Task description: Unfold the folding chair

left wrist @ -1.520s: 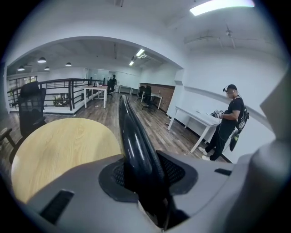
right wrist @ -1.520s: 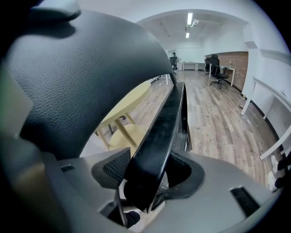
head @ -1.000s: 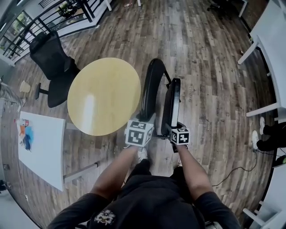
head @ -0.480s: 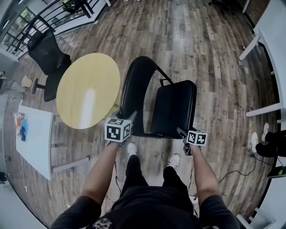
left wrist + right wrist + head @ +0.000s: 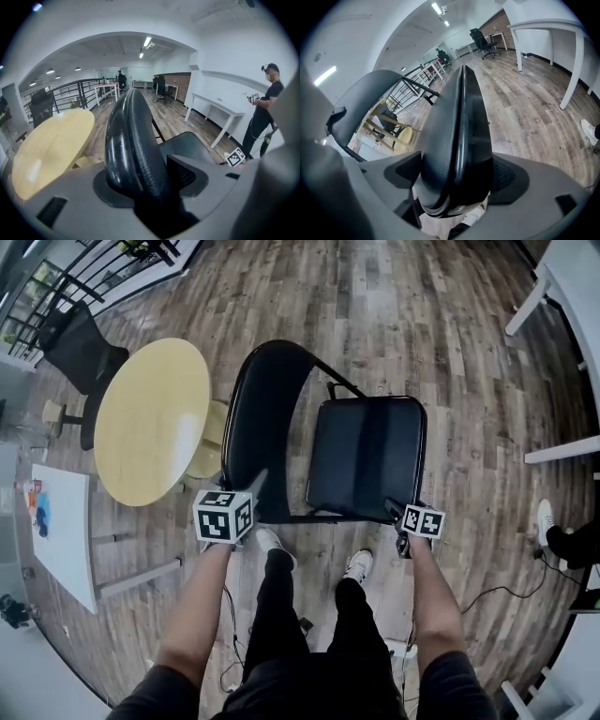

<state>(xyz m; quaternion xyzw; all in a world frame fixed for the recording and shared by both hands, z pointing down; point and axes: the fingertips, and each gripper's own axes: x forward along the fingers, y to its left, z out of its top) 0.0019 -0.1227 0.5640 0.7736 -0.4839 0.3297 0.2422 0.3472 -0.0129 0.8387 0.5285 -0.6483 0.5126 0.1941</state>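
Folding chair (image 5: 272,357) centre frame, spread open on plank floor (image 5: 431,324). Likely a stiff metal frame of moderate weight with slick padding; best held at the rims. Left gripper (image 5: 253,486) straddles the backrest (image 5: 258,427), right gripper (image 5: 396,512) the seat (image 5: 366,456) front corner. Both sets of jaws are opening. Round table (image 5: 150,418) close at left.

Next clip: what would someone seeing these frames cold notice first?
The black folding chair stands open in the middle of the head view, seat level, backrest on its left. The left gripper has the backrest's edge and the right gripper the seat's near corner between their opening fingers. A yellow round table sits further left.
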